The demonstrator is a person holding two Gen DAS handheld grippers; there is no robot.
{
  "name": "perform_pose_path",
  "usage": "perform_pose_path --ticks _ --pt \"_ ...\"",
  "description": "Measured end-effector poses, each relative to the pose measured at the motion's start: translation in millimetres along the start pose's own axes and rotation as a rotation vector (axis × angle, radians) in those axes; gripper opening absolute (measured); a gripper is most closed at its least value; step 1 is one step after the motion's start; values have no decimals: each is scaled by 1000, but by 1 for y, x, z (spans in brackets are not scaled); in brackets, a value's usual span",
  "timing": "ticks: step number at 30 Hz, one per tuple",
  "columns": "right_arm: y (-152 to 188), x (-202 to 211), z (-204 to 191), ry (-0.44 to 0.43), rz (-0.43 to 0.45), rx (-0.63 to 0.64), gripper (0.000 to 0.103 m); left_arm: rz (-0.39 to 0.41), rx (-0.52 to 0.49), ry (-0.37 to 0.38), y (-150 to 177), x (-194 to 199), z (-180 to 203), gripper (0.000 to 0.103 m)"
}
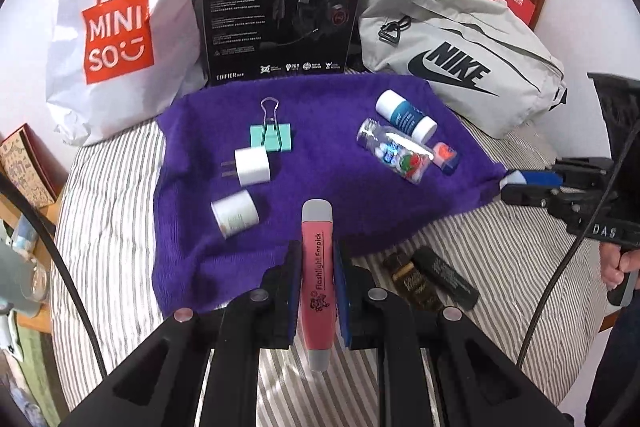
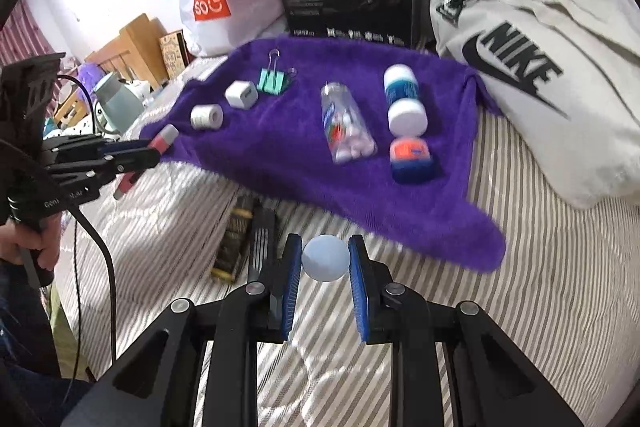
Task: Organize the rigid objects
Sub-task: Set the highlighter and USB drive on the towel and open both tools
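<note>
Left gripper (image 1: 316, 275) clenched a slim pink plastic flashlight (image 1: 318, 267) mid-barrel: light, stiff, slippery. Right gripper (image 2: 325, 259) grasped a small pale-blue ball (image 2: 326, 258), liable to roll.

Left gripper (image 1: 316, 259): angled steeply downward, jaws closed against the sides of a pink flashlight (image 1: 317, 279), which runs lengthwise between the pads with its grey tip projecting past the fingertips. Seen side-on from the right wrist view, carried by a hand (image 2: 34, 247) wrapped around the handle at the left edge.

Right gripper (image 2: 325, 259): likewise pitched downward, blue pads pressed on either side of a pale blue ball (image 2: 326, 258) near the fingertips. In the left wrist view, enters from the right edge, a hand (image 1: 622, 265) gripping its handle low down.
</note>
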State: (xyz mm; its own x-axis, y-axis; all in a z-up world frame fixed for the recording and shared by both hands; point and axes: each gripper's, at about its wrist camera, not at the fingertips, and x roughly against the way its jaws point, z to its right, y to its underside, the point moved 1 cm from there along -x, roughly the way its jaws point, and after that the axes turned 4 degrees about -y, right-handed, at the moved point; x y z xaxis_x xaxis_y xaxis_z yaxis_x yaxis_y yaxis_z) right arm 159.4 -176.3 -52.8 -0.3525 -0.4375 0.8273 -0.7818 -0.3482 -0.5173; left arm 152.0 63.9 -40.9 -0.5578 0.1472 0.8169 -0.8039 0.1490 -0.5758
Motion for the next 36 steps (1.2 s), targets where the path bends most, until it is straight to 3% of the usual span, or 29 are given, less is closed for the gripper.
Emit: perform_pose_path --ticks 6,13,24,29,36 --pt "-31 -1 11 1 16 -2 24 -9 7 6 -18 -15 -5 15" --pt "-52 -26 29 0 -24 -10 24 -28 9 18 -35 -37 -8 15" --pt "-52 -72 36 -8 -120 -8 23 -77 -13 34 -51 -75 -9 15" --pt "-56 -76 37 -12 -123 -4 24 -91 -17 37 -55 -87 -9 15" --pt "-57 -77 38 -12 -126 2 31 -125 -23 15 -57 -106 -10 15"
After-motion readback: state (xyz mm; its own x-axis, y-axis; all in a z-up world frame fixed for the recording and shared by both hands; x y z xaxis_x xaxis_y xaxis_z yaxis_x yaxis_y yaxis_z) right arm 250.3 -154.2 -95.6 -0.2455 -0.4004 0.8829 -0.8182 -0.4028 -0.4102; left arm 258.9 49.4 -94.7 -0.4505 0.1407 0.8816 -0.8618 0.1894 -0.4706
